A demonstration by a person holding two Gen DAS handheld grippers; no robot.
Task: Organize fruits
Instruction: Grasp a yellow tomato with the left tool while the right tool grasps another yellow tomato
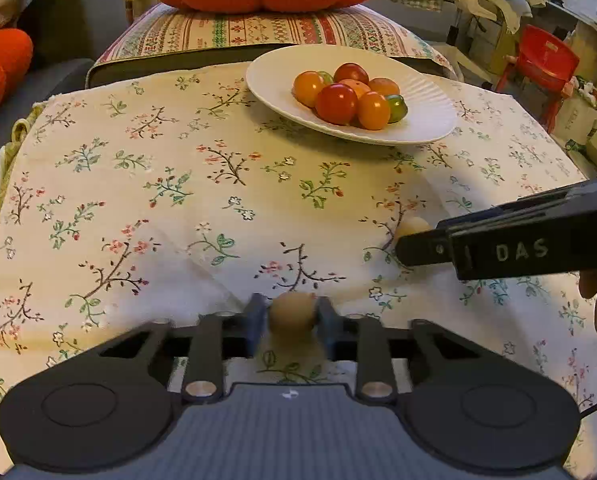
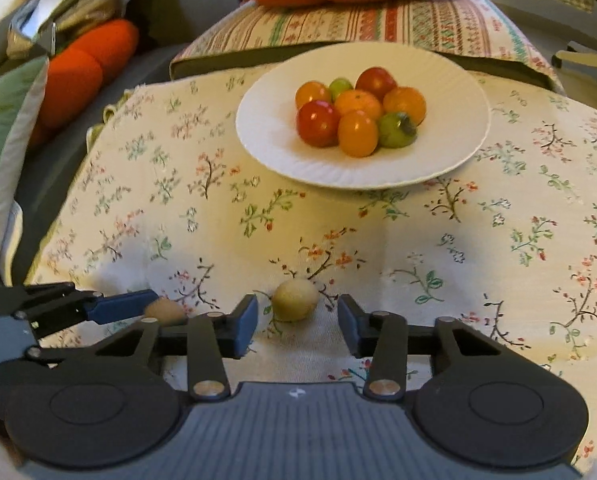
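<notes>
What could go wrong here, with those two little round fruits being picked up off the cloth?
The left gripper is shut on the brown fruit; being round, it might squirt out when lifted. The right gripper is open around the pale fruit, which sits near the fingertips and could roll away on the wrinkled tablecloth. The plate is already heaped, so additions may roll off.

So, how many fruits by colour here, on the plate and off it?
On the white plate:
Orange: 4
Red: 2
Green: 2
On the floral cloth:
Brown, in the left gripper: 1
Pale yellow, between the right gripper fingers, not yet pressed: 1
Total: 10
</notes>
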